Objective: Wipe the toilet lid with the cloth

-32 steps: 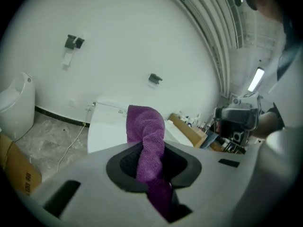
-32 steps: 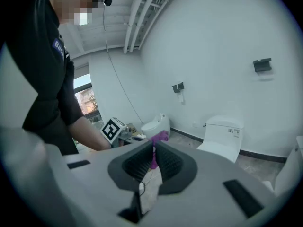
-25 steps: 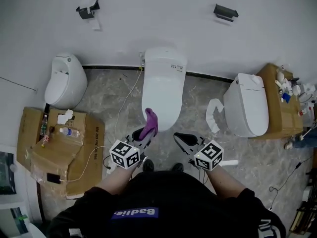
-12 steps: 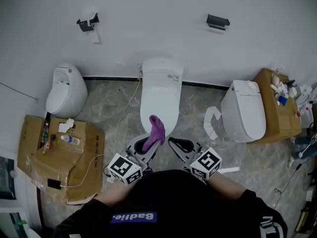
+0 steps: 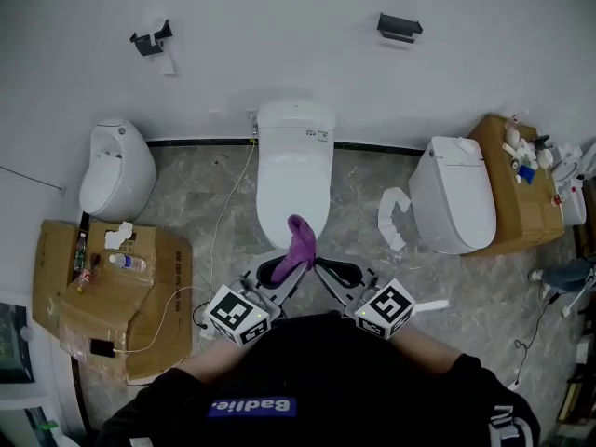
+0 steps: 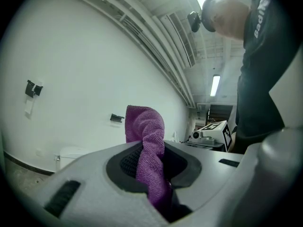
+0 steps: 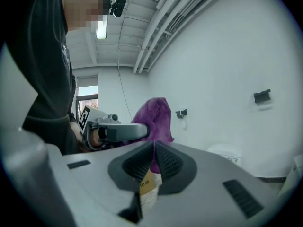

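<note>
A white toilet [image 5: 294,170] with its lid down stands against the wall, straight ahead in the head view. My left gripper [image 5: 279,273] is shut on a purple cloth [image 5: 299,245], which stands upright from its jaws just in front of the lid's front end. In the left gripper view the cloth [image 6: 149,145] fills the gap between the pads, and the left gripper [image 6: 151,150] points up toward the wall. My right gripper [image 5: 331,273] is close beside the left one and shut with nothing in it. In the right gripper view its pads [image 7: 154,148] meet, with the cloth [image 7: 154,119] behind them.
A white urinal-like fixture [image 5: 114,168] stands at the left and a second toilet [image 5: 453,203] at the right. Cardboard boxes [image 5: 112,296] with a bottle lie at the left, another box [image 5: 517,184] at the right. A cable [image 5: 223,217] and a loose white part [image 5: 391,214] lie on the floor.
The two grippers have come closer together in front of the toilet. The left one has moved right with the cloth still in it, and the cloth now stands more upright.
</note>
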Demonstrator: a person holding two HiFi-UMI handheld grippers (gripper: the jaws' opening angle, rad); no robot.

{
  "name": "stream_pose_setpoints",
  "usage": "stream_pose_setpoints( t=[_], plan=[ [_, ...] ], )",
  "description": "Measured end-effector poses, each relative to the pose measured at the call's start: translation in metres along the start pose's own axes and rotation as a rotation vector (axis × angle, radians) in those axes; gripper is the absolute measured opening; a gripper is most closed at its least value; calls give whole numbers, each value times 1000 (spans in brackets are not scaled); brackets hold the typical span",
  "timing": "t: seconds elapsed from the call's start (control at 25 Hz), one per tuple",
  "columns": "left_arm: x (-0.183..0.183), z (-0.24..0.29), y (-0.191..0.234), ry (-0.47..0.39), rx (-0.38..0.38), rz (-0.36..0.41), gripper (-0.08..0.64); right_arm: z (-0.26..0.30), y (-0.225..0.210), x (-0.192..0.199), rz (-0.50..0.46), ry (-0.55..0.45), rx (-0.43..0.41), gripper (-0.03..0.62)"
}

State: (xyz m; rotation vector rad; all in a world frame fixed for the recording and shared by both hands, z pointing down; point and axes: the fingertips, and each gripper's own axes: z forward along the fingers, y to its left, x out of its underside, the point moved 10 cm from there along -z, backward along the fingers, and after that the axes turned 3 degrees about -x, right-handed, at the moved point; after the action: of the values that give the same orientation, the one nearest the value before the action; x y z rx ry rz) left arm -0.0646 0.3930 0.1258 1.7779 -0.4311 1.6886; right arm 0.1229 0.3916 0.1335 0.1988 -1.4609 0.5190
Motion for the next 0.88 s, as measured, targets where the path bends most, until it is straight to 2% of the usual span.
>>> stream_pose_setpoints(
  t=[0.88],
  plan=[
    [1,-2,-21,1,31,17,69,-17,9,4,-9,17,1,34]
  ],
)
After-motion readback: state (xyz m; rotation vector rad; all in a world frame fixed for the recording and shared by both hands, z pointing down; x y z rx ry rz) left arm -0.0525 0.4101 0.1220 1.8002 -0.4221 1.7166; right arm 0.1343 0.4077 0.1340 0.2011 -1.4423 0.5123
